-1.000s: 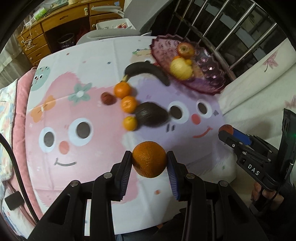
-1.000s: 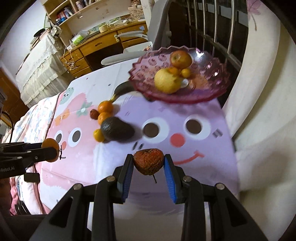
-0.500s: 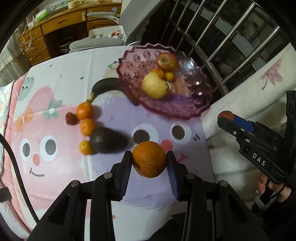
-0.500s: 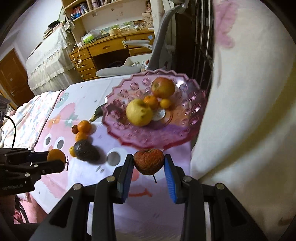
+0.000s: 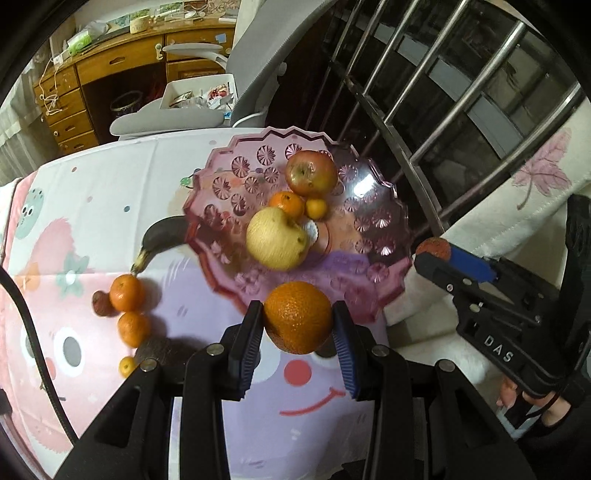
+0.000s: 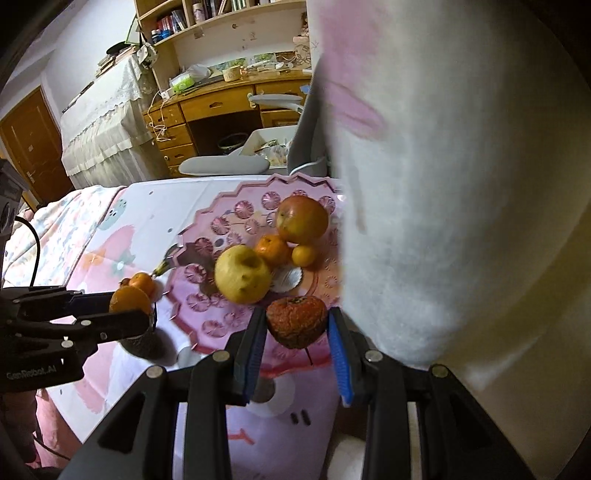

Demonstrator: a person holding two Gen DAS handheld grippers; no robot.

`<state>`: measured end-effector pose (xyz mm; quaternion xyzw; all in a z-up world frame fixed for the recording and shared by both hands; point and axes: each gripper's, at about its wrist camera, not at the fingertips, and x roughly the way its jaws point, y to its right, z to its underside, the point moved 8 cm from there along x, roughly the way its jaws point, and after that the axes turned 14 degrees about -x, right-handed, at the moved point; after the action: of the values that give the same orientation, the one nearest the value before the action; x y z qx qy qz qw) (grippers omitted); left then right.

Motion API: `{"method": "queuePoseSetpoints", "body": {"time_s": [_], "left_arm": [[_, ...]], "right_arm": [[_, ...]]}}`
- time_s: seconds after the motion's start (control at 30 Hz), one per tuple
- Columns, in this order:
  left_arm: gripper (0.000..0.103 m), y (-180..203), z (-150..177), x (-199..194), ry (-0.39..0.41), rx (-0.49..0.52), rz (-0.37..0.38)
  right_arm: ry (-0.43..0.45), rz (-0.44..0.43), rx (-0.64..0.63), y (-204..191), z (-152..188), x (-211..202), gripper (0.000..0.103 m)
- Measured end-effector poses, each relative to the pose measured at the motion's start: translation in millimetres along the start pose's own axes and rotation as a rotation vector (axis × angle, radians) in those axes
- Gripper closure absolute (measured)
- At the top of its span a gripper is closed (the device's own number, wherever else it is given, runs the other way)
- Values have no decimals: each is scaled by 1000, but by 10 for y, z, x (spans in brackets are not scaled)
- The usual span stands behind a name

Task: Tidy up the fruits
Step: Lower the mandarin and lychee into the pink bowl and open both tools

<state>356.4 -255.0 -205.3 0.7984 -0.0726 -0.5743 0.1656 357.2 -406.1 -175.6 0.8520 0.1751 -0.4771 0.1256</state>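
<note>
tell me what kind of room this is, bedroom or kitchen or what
Most likely a bedroom or study at home, not a kitchen. A wooden desk with drawers stands under a bookshelf, a grey office chair sits before it, and the fruit lies on a cartoon-print sheet, apparently a bed.

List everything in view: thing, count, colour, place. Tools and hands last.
Fruit plate: one, pink glass, far right of the cloth.
Apple: one, red, on the plate.
Pear: one, yellow, on the plate.
Small citrus on plate: two, orange, between apple and pear.
Banana: one, blackened, partly under the plate's left rim.
Loose small citrus: three, orange, left on the cloth.
Avocado: one, dark, partly hidden behind the left tool.
Cartoon cloth: one, pink and white, covering the table.
Orange: one, clamped in the left tool.
Wrinkled red fruit: one, clamped in the right tool.
Hand: one, on the right tool's handle.
</note>
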Motion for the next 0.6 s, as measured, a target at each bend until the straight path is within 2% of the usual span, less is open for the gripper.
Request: {"method": "queuePoseSetpoints", "body": {"time_s": [0.27,0.6], "left_arm": [[67,118,-41,299,-36,-32,2],[65,144,-46,377,-46,-43,4]], "right_arm": [[-34,-21,1,126,16,215,69],[-38,-35,-20,127,11,282,68]]}}
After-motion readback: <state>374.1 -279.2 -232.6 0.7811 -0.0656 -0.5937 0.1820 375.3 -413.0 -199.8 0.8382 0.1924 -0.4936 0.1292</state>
